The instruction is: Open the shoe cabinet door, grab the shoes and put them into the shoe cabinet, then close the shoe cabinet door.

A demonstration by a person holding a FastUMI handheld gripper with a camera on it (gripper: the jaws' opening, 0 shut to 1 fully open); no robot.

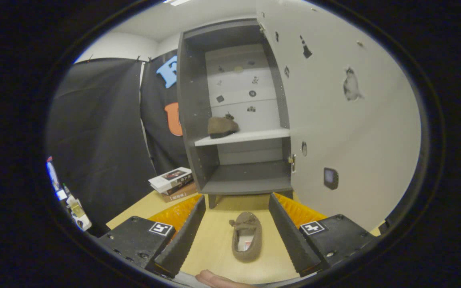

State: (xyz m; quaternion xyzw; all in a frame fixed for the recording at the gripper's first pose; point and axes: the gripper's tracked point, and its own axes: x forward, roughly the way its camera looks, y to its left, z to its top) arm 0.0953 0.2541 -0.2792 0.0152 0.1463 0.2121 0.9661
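The shoe cabinet (192, 120) stands ahead with its door (350, 128) swung wide open to the right. One brown shoe (222, 127) rests on the cabinet's white middle shelf (254, 136). A second brown shoe (247, 236) lies on the wooden table between my fingers, toe pointing toward the cabinet, touching neither finger. My gripper (237, 200) is open, its fingers spread wide on either side of that shoe. The cabinet's lower compartment (250, 180) holds nothing.
A stack of books (173, 182) lies on the table left of the cabinet. Black cloth hangs behind and to the left. A fingertip (214, 280) shows at the near table edge. The open door stands close beside my right finger (290, 236).
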